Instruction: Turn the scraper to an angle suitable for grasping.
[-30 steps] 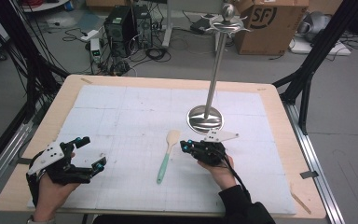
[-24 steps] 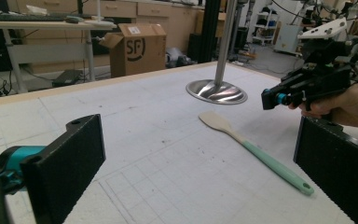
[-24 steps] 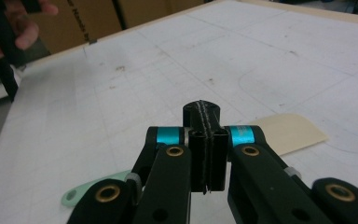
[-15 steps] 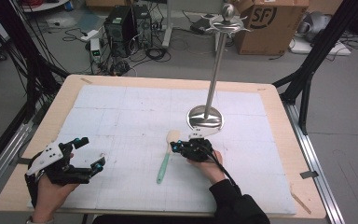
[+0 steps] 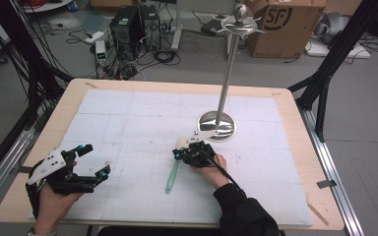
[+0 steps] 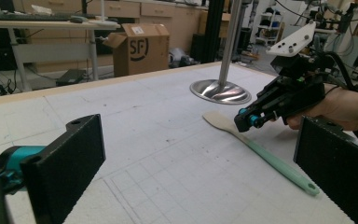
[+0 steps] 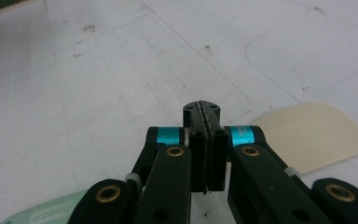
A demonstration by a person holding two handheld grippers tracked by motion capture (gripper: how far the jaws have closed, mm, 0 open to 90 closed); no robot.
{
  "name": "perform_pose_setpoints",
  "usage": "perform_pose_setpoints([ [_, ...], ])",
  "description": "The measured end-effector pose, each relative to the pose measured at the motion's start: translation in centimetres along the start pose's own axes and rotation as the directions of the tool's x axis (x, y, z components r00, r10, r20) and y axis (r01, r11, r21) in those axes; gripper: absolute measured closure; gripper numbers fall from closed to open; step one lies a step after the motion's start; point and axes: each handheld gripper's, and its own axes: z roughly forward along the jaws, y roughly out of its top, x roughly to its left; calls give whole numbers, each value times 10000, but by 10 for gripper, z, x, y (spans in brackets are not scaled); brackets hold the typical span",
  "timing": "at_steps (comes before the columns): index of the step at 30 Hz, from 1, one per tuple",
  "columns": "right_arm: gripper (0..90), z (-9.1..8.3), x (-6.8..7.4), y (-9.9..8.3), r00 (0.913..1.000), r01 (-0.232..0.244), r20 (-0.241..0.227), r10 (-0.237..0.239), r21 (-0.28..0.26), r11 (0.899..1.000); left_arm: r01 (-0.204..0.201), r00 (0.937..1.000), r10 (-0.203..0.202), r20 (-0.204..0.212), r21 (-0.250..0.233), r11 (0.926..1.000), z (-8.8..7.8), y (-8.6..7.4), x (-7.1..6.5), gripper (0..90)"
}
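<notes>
**Right jaws pressed together over spatula; left jaws apart**

Right gripper (image 7: 205,154): jaws together, nothing between them, poised just above the spatula (image 5: 173,172) near its blade. The right gripper view shows the cream blade's flat, rounded corner beside the jaws; the high view adds the full mint-green handle lying on the white gridded mat (image 5: 128,128). Left gripper (image 5: 86,164): textured black jaws wide apart, empty, well apart from the spatula. Polished metal stand (image 5: 217,125), round base, just beyond on the wooden table (image 5: 295,98).
</notes>
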Motion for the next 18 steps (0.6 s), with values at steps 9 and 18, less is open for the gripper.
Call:
perform_pose_setpoints([
  [9, 900, 8, -3, 4, 9999, -23, 124, 16, 536, 9986, 35, 10000, -35, -5, 48, 10000, 0, -2, 1, 26],
  [18, 900, 11, 0, 5, 9991, 275, 286, -313, 1225, 9921, 88, 10000, -88, -27, -2, 10000, -2, -1, 2, 26],
])
